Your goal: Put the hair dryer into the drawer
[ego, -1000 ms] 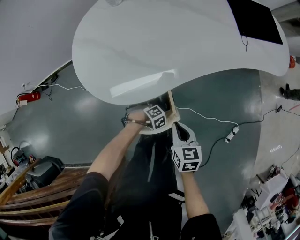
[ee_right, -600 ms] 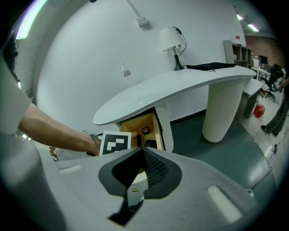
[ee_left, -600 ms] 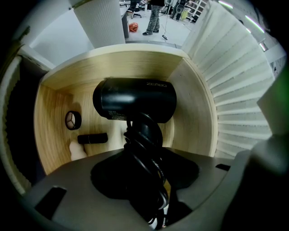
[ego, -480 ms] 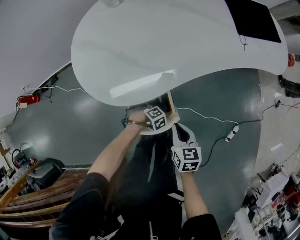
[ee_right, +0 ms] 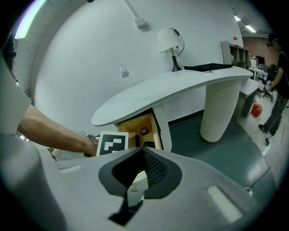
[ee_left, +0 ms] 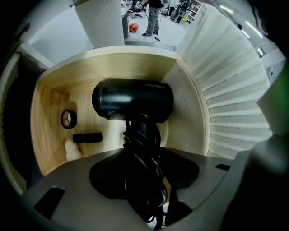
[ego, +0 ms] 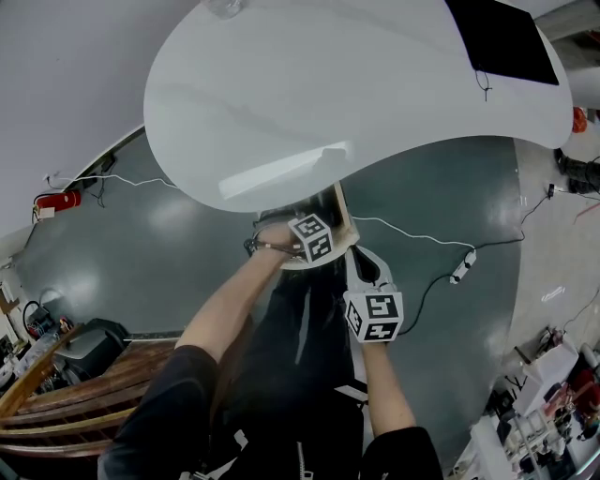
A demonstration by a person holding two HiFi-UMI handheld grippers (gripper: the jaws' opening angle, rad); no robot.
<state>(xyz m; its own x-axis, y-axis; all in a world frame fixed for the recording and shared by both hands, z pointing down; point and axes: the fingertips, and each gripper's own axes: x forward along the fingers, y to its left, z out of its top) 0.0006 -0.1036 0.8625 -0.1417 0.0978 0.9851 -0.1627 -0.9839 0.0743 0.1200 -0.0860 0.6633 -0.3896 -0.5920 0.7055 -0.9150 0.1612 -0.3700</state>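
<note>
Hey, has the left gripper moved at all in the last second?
No. In the head view the left gripper sits at the same spot beside the wooden side of the drawer, just under the white table, as a second ago.

- Shoes (ego: 578, 171) at the right edge: higher in the head view than a second ago, closer to the edge.
- Black mat (ego: 502, 37) on the table: slid a touch left in frame.
- Bag (ego: 82, 345), lower left: slightly lower and further left.
- Clear object (ego: 225, 7) at the top edge: a little more showing.
</note>
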